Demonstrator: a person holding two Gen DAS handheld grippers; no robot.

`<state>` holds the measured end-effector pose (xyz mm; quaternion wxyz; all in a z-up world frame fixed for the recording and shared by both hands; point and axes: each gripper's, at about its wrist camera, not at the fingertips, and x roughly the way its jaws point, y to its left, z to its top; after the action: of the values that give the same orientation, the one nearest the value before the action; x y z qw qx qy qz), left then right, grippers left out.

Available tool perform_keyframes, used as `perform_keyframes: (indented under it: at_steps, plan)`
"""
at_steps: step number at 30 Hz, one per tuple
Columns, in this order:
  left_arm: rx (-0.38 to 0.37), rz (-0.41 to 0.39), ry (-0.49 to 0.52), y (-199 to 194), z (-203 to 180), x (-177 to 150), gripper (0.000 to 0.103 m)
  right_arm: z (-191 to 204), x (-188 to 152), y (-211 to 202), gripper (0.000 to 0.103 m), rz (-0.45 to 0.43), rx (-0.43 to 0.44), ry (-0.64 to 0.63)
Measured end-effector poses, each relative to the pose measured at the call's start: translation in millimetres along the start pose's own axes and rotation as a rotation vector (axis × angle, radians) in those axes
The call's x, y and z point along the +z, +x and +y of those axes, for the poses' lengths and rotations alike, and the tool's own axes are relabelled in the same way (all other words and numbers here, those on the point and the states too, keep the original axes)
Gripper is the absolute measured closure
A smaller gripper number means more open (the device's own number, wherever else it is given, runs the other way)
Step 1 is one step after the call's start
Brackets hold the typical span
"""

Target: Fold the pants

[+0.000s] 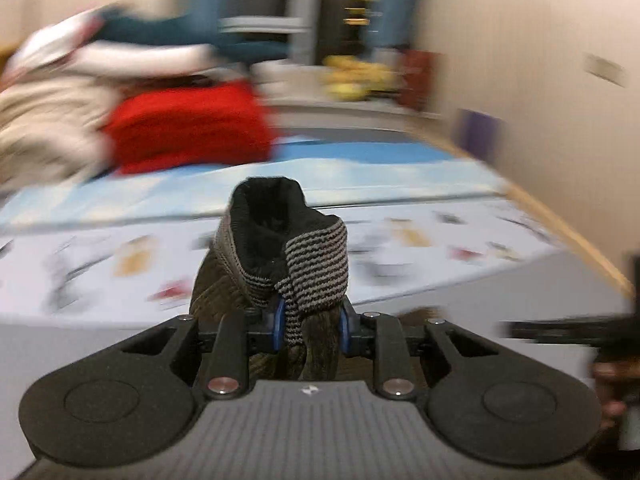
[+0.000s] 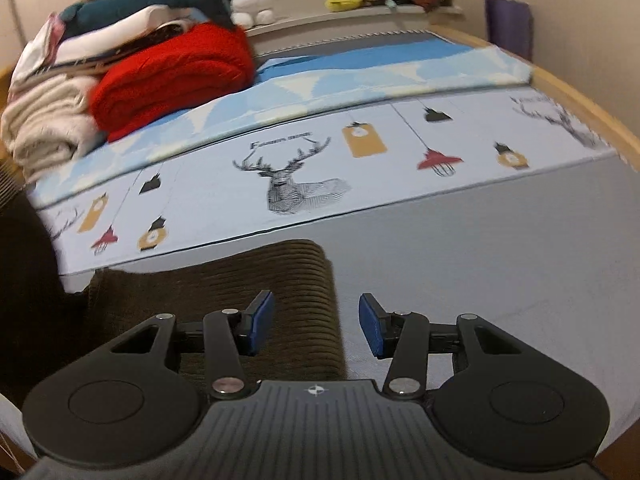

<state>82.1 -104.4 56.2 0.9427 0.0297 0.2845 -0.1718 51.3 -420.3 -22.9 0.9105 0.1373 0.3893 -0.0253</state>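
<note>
My left gripper (image 1: 312,326) has its jaws closed on the pants (image 1: 280,256), gripping the striped cuff, which stands up bunched above the bed (image 1: 480,288). My right gripper (image 2: 316,326) has its jaws open and holds nothing. It hangs over the edge of the brown pants (image 2: 256,280), which lie flat on the grey bed (image 2: 480,248), near a red blanket (image 2: 172,76).

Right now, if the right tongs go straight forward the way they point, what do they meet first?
Probably the brown corduroy pants: their edge lies just ahead of the open right tongs, between the pads. Beyond that comes the grey bed surface. Depth is unclear.
</note>
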Motion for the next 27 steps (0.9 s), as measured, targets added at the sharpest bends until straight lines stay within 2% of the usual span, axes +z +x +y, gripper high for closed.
perform_keyframes:
  at_steps: [2, 3, 4, 5, 6, 7, 10, 12, 15, 17, 19, 20, 22, 24, 26, 27]
  plan:
    - [-0.113, 0.04, 0.061, 20, -63, -6, 0.075, -13, -1, -3, 0.055, -0.001, 0.003, 0.047]
    - [-0.137, 0.069, 0.107, 33, -88, -14, 0.072, -21, -1, -5, 0.055, -0.003, 0.002, 0.073]
    - [-0.164, 0.119, 0.159, 51, -114, -27, 0.062, -29, -1, -6, 0.055, -0.006, 0.0, 0.102]
    - [-0.217, 0.185, 0.19, 67, -131, -40, 0.053, -36, -1, -7, 0.055, -0.008, -0.003, 0.132]
    - [-0.271, 0.247, 0.207, 78, -139, -50, 0.054, -42, -1, -7, 0.055, -0.008, -0.004, 0.16]
    - [-0.298, 0.269, 0.211, 83, -140, -56, 0.054, -49, -2, -7, 0.054, -0.005, -0.002, 0.195]
    - [-0.336, 0.215, 0.16, 65, -103, -57, 0.051, -58, -5, -3, 0.053, 0.023, 0.031, 0.252]
    - [-0.338, 0.231, 0.137, 57, -65, -56, 0.051, -56, -8, 4, 0.052, 0.071, 0.082, 0.258]
    - [-0.285, 0.265, 0.216, 50, -11, -61, 0.052, -43, -15, 18, 0.047, 0.162, 0.131, 0.225]
    - [-0.274, 0.329, 0.23, 54, 25, -71, 0.053, -32, -19, 26, 0.04, 0.209, 0.142, 0.196]
    - [-0.306, 0.411, 0.189, 66, 50, -95, 0.057, -20, -24, 36, 0.036, 0.268, 0.14, 0.148]
    - [-0.301, 0.43, 0.163, 73, 57, -107, 0.057, -13, -28, 42, 0.035, 0.301, 0.127, 0.119]
    - [-0.252, 0.523, 0.119, 90, 68, -127, 0.057, -3, -32, 48, 0.035, 0.322, 0.099, 0.082]
    - [-0.243, 0.513, 0.092, 99, 70, -123, 0.057, 6, -32, 49, 0.04, 0.311, 0.086, 0.043]
    - [-0.248, 0.517, 0.058, 106, 76, -121, 0.057, 13, -32, 47, 0.065, 0.281, 0.061, 0.006]
    - [-0.252, 0.523, 0.045, 104, 78, -123, 0.057, 17, -32, 44, 0.073, 0.256, 0.052, -0.01]
